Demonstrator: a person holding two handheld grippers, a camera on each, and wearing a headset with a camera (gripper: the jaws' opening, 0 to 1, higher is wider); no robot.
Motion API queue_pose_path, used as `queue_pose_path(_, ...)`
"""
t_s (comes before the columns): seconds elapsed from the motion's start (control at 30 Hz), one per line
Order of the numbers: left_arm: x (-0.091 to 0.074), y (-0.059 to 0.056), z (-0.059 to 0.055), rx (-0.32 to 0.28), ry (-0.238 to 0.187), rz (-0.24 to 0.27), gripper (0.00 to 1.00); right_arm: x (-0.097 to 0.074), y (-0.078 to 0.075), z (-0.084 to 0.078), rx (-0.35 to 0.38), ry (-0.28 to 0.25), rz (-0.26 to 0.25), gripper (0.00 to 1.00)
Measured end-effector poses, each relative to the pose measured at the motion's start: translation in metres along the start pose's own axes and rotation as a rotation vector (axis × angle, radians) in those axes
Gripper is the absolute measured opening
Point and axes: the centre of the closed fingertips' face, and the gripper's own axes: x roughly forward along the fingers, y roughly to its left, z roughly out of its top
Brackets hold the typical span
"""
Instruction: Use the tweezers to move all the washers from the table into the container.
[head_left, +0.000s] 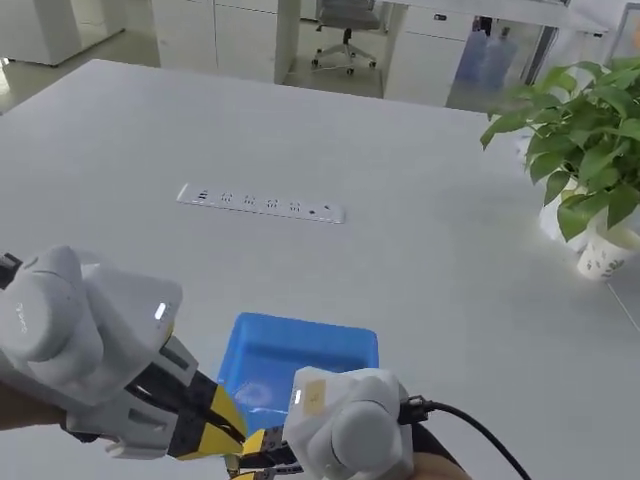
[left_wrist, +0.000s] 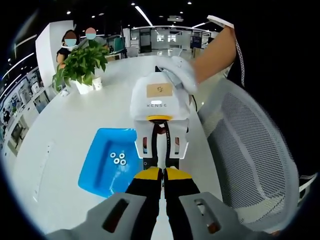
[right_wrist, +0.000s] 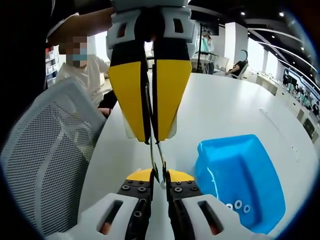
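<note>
Left gripper (left_wrist: 162, 172) has its yellow-tipped jaws pressed together on the tweezers (right_wrist: 152, 157). The right gripper view shows the thin metal legs pinched between the two pads and running out past them. In the head view this gripper comes in from the lower left, its white body large and its jaws pointing to the right and slightly down.

The right gripper (right_wrist: 160, 176) faces it nose to nose, low at the bottom centre of the head view, with a black cable trailing off to the right. Its jaws stand almost together with the tweezer tips in the narrow gap between them. I cannot tell whether they actually press on the tips. In the left gripper view a bare forearm (left_wrist: 215, 50) reaches down to the right gripper's white housing.

The meeting point lies just beside the near edge of the blue container (head_left: 310, 350), which sits on the white table (head_left: 400, 200). Three washers (left_wrist: 118, 158) lie close together on the container floor. Farther back on the table lies a white power strip (head_left: 260, 202), and a potted plant (head_left: 585, 120) stands at the far right. A mesh-backed chair (left_wrist: 250, 145) is beside the table.
</note>
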Motion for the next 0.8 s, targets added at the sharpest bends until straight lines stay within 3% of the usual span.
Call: queue_pose_path(0.8,0.011,0.000,-0.010,-0.022,0.002,-0.014,0.04,0.010,0.000,-0.014,0.014,0.031,0.026,0.11)
